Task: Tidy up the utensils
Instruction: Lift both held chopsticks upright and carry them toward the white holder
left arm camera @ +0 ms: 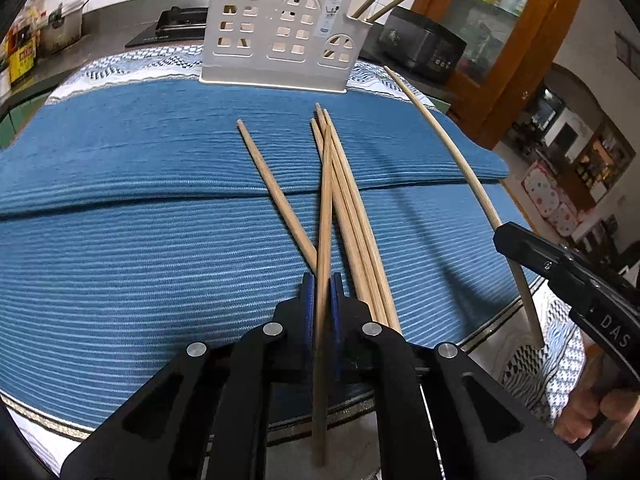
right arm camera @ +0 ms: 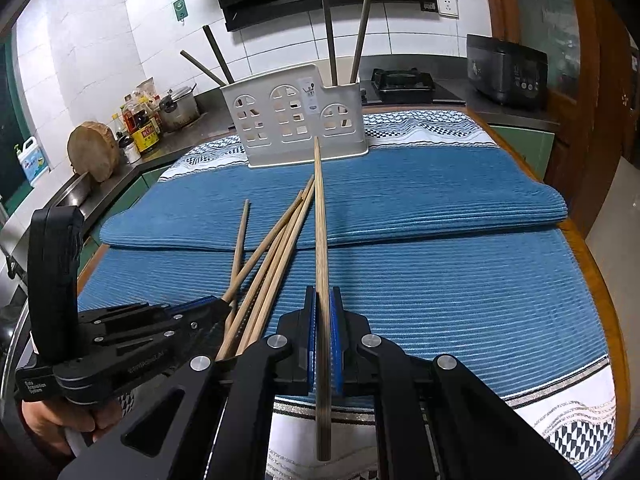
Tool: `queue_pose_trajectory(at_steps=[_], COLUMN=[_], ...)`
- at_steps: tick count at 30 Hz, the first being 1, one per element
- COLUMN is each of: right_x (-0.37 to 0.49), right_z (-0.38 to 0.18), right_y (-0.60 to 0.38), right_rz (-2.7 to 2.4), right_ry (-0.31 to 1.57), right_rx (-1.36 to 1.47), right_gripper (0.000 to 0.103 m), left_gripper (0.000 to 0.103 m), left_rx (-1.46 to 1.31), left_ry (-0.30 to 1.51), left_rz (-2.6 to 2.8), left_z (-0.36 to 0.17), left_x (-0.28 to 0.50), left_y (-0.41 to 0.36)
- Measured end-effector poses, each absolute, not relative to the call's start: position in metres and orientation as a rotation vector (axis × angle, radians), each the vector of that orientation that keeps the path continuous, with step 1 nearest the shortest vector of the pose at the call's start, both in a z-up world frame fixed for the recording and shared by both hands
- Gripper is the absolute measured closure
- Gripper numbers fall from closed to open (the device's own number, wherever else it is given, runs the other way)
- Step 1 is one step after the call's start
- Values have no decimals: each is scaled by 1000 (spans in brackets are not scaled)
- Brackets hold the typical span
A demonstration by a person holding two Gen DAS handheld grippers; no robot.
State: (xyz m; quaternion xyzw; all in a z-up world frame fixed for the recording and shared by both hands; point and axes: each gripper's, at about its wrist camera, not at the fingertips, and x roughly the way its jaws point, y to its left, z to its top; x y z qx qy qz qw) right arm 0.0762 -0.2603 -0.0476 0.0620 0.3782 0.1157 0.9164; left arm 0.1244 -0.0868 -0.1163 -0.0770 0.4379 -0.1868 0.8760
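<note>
The left tongs [left arm camera: 320, 292] are clenched on a single wooden chopstick [left arm camera: 325, 240], its shaft pinched between the blue pads [left arm camera: 307, 300] and running straight ahead of them, its far tip raised over the loose ones and its near end passing back under the tongs' black linkage. Just to the right of these tongs, touching the gripped stick where it crosses them, lies a bundle of loose chopsticks [left arm camera: 352, 216] flat on the blue ribbed mat [left arm camera: 120, 240]; one more chopstick [left arm camera: 276, 192] lies angled off to the left, its near end meeting the gripped one just ahead of the pads.

The right tongs [right arm camera: 323, 320] are likewise clenched on a chopstick of their own [right arm camera: 321, 220], held between blue pads [right arm camera: 338, 332] and pointing straight ahead toward the holder. In the left wrist view this same stick arcs along the right side, lifted above the mat. To the left of the right tongs the left tongs show from the side, with a hand [right arm camera: 60, 416] under their grip.

Farther ahead of both tongs, at the back edge of the mat, stands the white utensil holder [right arm camera: 296, 120] with window-shaped cut-outs, upright on a patterned cloth [right arm camera: 420, 128] covering the bench. Chopsticks already stand in it [right arm camera: 330, 40], two leaning from its right compartment and two from its left.
</note>
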Motion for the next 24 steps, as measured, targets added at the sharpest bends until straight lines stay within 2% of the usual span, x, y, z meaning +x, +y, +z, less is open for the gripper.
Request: queue_pose_trajectory(at_steps=[12, 24], right_x=[75, 71], right_z=[-44, -39], right_y=[-255, -261], right_rz=[251, 242], right_ry=[784, 801], right_rx=[82, -22], right_gripper=[96, 96], left_gripper=[97, 97], left_rx=[-185, -191], left_ry=[919, 807], left_rz=[-403, -417], left_z=[-115, -68], left_x=[121, 115], left_y=[-83, -63])
